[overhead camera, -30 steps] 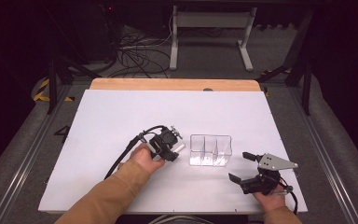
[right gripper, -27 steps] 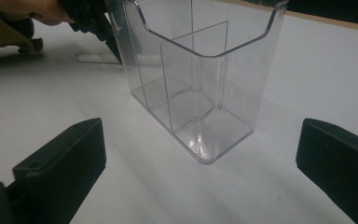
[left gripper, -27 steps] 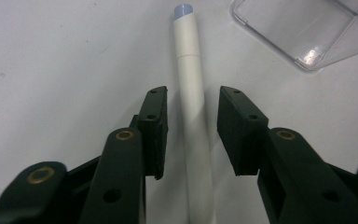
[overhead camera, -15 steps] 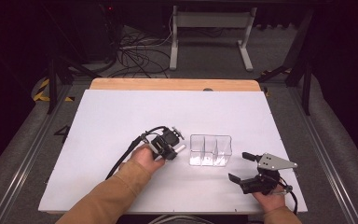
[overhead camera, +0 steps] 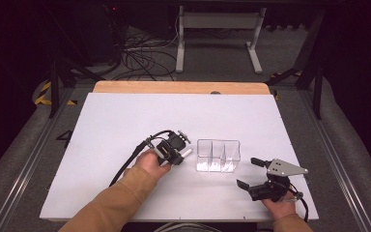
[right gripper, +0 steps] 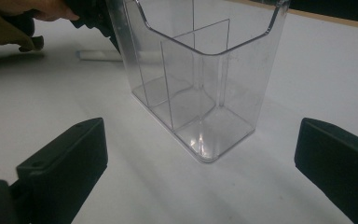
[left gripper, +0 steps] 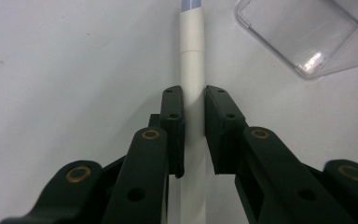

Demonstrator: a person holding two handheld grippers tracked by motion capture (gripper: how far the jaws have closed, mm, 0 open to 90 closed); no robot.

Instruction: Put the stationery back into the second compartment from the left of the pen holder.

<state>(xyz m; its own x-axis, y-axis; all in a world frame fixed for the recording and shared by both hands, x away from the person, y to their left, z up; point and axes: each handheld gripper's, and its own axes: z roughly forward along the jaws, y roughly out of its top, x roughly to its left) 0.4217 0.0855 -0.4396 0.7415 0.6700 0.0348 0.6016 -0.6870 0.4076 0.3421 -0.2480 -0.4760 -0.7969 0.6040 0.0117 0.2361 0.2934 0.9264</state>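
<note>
Item: one white tube [left gripper: 192, 60], lying flat on the white table [overhead camera: 116, 125], just left of one clear organizer [overhead camera: 218, 155].

Left gripper [overhead camera: 181, 155]: the high view placed it low over the table beside the organizer's left end, with the tube's white tip projecting from it toward the organizer. The left gripper view added the detail: the tube ran straight up between the two black jaws, both pads [left gripper: 173, 116] pressed to its sides, the jaws closed on it. A seam crossed the tube ahead of the pads, and a bluish-grey band sat at its far end. One corner of the organizer lay at upper right of that view, apart from the tube.

Right gripper [overhead camera: 249, 173]: jaws spread wide, holding nothing, near the table's front right edge, short of the organizer. The right gripper view showed what the other views did not make plain: the organizer stood upright, two inner dividers making three compartments, all empty. Beyond it lay the tube's end and the left hand [right gripper: 32, 14].

Count: tubes, one; organizers, one; grippers, two.
</note>
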